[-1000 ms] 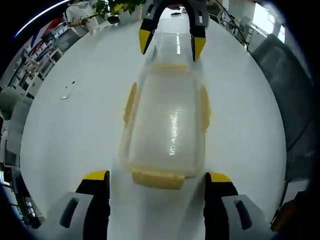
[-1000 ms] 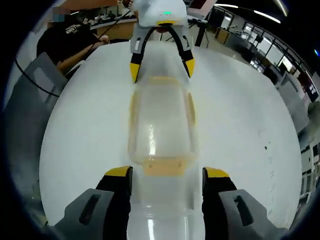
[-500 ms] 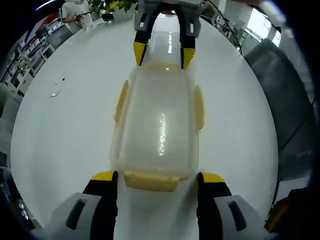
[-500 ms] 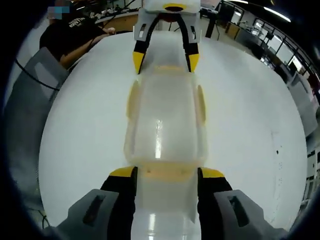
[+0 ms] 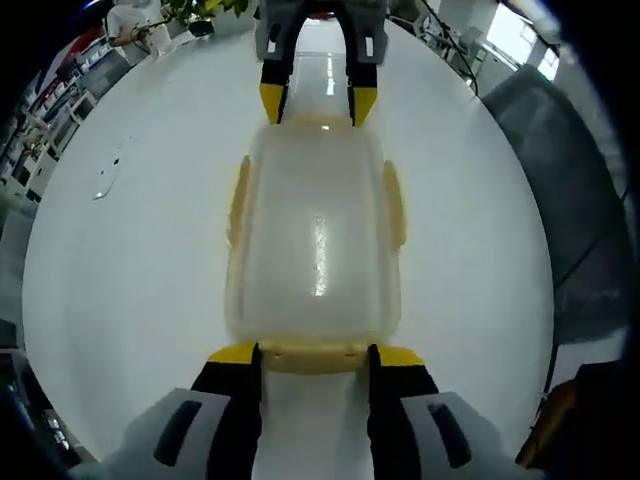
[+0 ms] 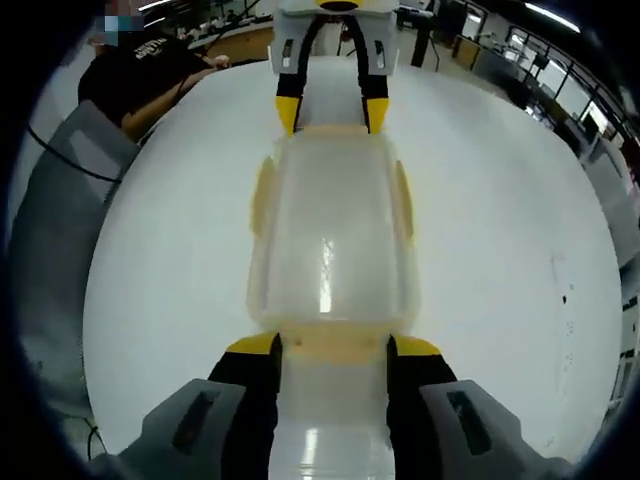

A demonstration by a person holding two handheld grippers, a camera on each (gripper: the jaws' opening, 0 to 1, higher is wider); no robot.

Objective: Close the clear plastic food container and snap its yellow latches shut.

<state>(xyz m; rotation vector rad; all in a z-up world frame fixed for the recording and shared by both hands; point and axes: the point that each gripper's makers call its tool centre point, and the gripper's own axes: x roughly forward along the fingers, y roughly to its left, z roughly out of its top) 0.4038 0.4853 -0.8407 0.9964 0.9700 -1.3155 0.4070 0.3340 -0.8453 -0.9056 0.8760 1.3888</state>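
Note:
The clear plastic container (image 5: 315,250) lies lengthwise on the white table (image 5: 130,280) with its lid on, and yellow side latches (image 5: 240,200) sit flat along its flanks. My left gripper (image 5: 315,355) has its jaws drawn in against the near yellow end latch (image 5: 315,357). At the far end the right gripper (image 5: 312,105) holds the opposite latch. In the right gripper view the same container (image 6: 330,240) runs away from me. My right gripper (image 6: 335,347) pinches its near end latch (image 6: 335,345), and the left gripper (image 6: 332,113) sits at the far end.
A grey chair (image 5: 570,180) stands past the table edge, seen too as the chair (image 6: 60,200). A person in black (image 6: 140,70) sits beyond the table. A small clear scrap (image 5: 105,185) lies on the tabletop. Desks and a plant (image 5: 200,8) fill the background.
Both grippers moved in toward the container's ends and their jaws narrowed from wide open until they touch the end latches. The container stayed in place.

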